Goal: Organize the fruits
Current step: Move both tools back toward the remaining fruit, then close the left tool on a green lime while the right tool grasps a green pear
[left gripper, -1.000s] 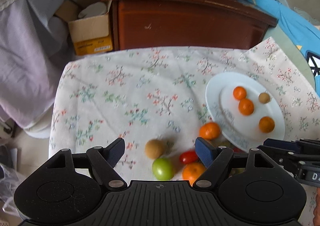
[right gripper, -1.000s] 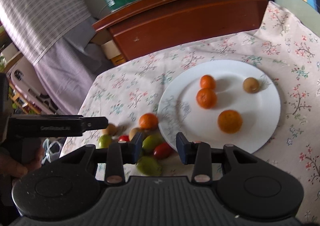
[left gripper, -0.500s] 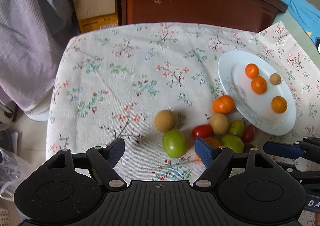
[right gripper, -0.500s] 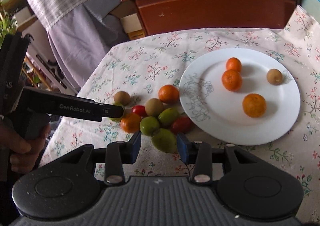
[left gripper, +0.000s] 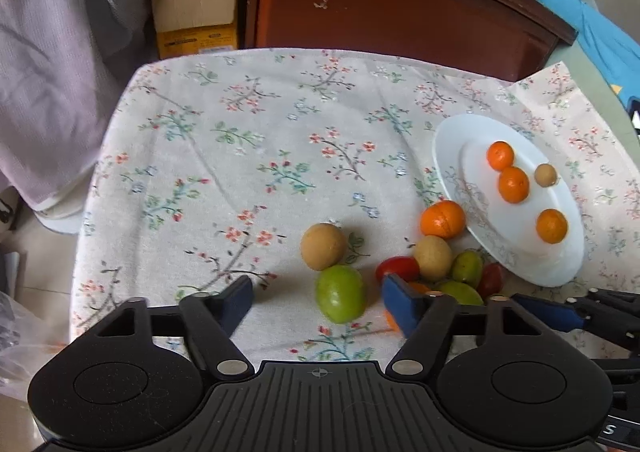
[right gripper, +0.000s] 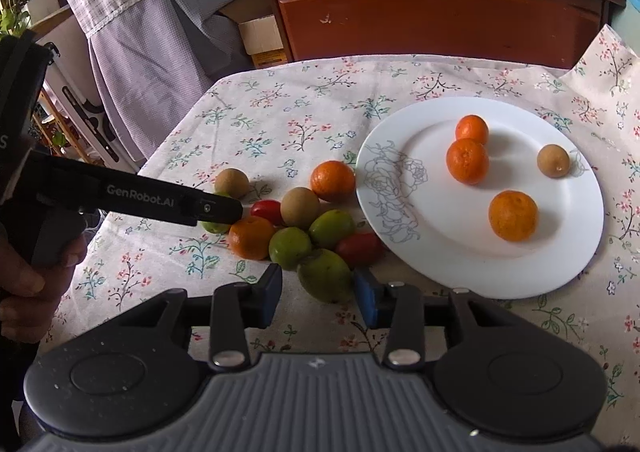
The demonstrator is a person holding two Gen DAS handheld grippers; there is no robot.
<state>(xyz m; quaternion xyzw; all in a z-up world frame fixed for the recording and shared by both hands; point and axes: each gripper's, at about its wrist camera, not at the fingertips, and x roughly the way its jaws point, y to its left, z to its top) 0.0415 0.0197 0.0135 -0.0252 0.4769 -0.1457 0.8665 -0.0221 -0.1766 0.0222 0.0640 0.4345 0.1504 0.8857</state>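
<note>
A white plate [left gripper: 448, 156] [right gripper: 560, 252] on the floral cloth holds three oranges and one brown fruit. Left of it lies a cluster of loose fruit: oranges, brown fruits, red tomatoes and green fruits. My left gripper [left gripper: 318, 302] straddles a green fruit [left gripper: 341, 298]; its jaws are closing, with a gap still showing on the left side. One of its fingers [right gripper: 172, 204] reaches over the cluster's left end. My right gripper [right gripper: 319, 290] has another green fruit [right gripper: 326, 278] between its fingertips, the left pad apart from it. Its blue pad [left gripper: 560, 312] shows at the right.
A brown wooden cabinet [right gripper: 440, 12] stands behind the table, with a cardboard box [left gripper: 196, 16] beside it. Pale cloth [left gripper: 48, 72] hangs at the left, where the table edge drops off. A person's hand [right gripper: 24, 280] holds the left gripper's handle.
Both grippers have come down closer to the loose fruit. The left jaws have narrowed around the green fruit. The right wrist has rolled level, and its green fruit now sits between the fingertips.
</note>
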